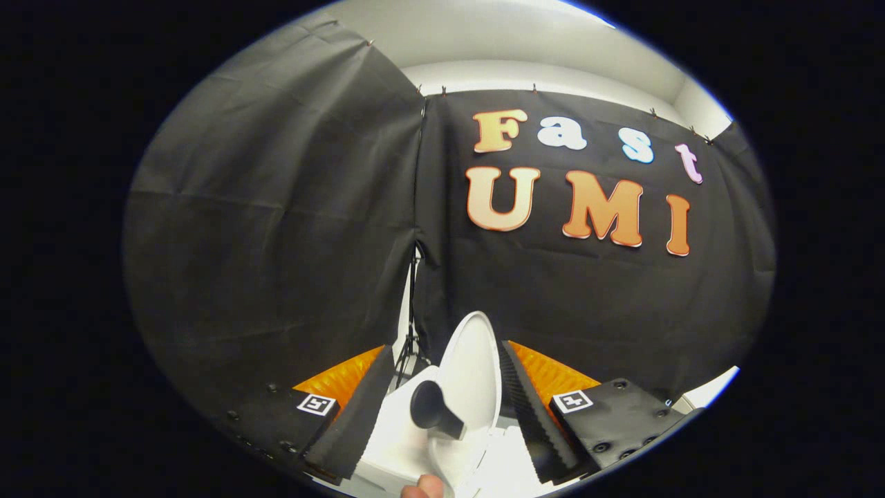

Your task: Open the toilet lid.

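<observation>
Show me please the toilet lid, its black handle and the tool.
toilet lid [476, 370]: gripper view, raised inner face.
black handle [430, 408]: gripper view, flared end.
tool [442, 422]: gripper view, midway between open fingers.

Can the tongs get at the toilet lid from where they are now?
Probably yes: the toilet lid stands raised between the open tongs, whose fingers flank it, with nothing between them and it.

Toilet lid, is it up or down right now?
Up. The lid stands nearly upright between the gripper's open fingers, a black knob on its face.
</observation>
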Motion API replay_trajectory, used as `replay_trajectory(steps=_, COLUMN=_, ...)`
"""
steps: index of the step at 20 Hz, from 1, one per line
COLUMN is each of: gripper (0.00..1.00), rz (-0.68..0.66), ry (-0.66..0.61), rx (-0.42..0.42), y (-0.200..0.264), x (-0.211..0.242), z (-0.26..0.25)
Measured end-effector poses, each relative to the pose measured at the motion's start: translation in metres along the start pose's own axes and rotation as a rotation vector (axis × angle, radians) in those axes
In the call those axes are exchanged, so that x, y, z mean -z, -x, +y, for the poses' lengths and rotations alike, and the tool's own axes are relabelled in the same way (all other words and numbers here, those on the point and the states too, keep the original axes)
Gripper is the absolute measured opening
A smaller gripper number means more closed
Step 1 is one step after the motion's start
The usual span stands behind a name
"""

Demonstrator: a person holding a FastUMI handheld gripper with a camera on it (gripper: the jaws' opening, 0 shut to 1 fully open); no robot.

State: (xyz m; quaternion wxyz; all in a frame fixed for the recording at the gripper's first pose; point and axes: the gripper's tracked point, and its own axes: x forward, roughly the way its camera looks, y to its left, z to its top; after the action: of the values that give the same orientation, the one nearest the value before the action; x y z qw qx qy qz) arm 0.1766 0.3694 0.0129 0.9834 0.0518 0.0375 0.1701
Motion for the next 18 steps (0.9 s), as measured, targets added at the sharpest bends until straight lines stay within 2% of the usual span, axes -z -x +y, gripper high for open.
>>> replay_trajectory(steps=1, gripper=0.98, rz=-0.026, ry=-0.003, rx=0.0, y=0.008, x=-0.011, z=-0.01)
replay_trajectory(steps=4, gripper=0.98, rz=-0.072, ry=-0.057, rx=0.019, y=0.028, x=-0.037, z=-0.054)
replay_trajectory(steps=6, gripper=0.98, rz=-0.076, ry=-0.072, rx=0.073, y=0.044, x=-0.044, z=-0.096)
replay_trajectory(steps=9, gripper=0.98, rz=-0.062, ry=-0.003, rx=0.128, y=0.078, x=-0.043, z=-0.153)
replay_trajectory(steps=13, gripper=0.98, rz=-0.044, ry=0.104, rx=0.165, y=0.13, x=-0.015, z=-0.214)
replay_trajectory(steps=18, gripper=0.98, rz=-0.04, ry=-0.022, rx=0.232, y=0.172, x=0.013, z=-0.278)
